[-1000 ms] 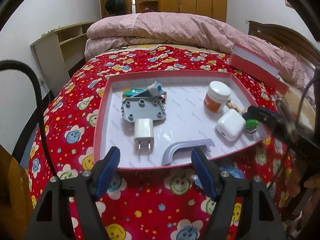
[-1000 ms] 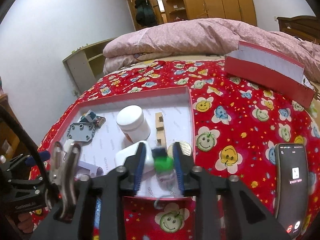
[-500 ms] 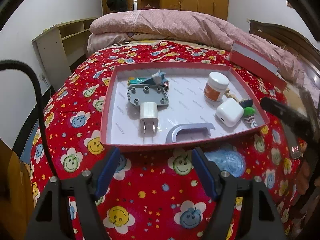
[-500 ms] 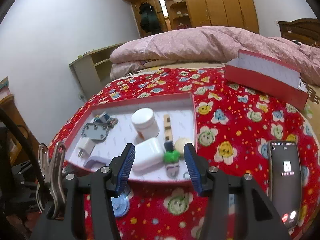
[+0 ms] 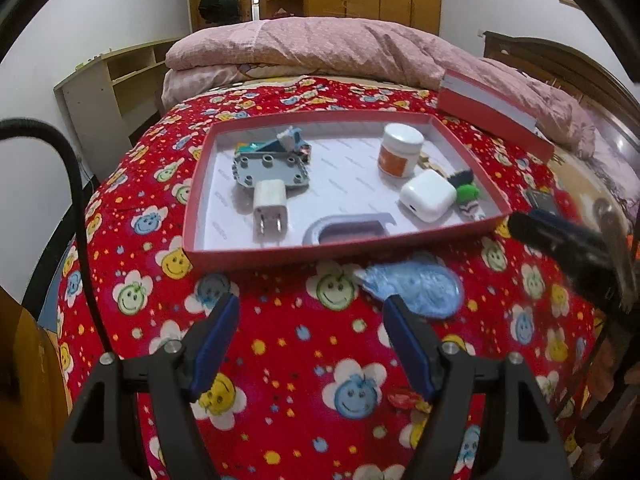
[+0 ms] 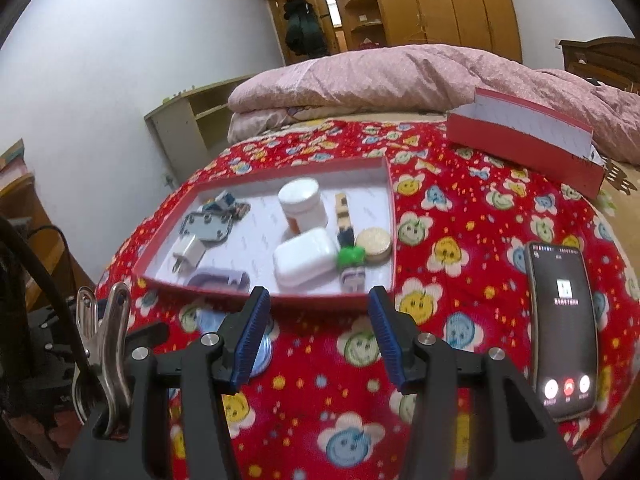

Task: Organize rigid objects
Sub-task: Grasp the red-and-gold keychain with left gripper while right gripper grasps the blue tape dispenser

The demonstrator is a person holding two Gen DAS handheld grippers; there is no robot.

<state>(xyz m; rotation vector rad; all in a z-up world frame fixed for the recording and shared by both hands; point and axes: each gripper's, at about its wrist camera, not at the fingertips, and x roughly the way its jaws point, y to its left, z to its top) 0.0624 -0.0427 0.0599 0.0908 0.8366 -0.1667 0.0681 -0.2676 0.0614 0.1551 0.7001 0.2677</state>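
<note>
Both tongs empty; tray (image 6: 394, 216) filled

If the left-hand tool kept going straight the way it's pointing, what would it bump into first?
Probably the red smiley blanket: the left gripper is open, empty and angled down at bare bedding short of the red tray. The blue fish-shaped piece lies just beside its right finger, so depth is uncertain.

right gripper (image 6: 318, 334) fingers opened, released green-capped toy (image 6: 351, 257) in red tray (image 6: 328, 303); both grippers backed away.
</note>
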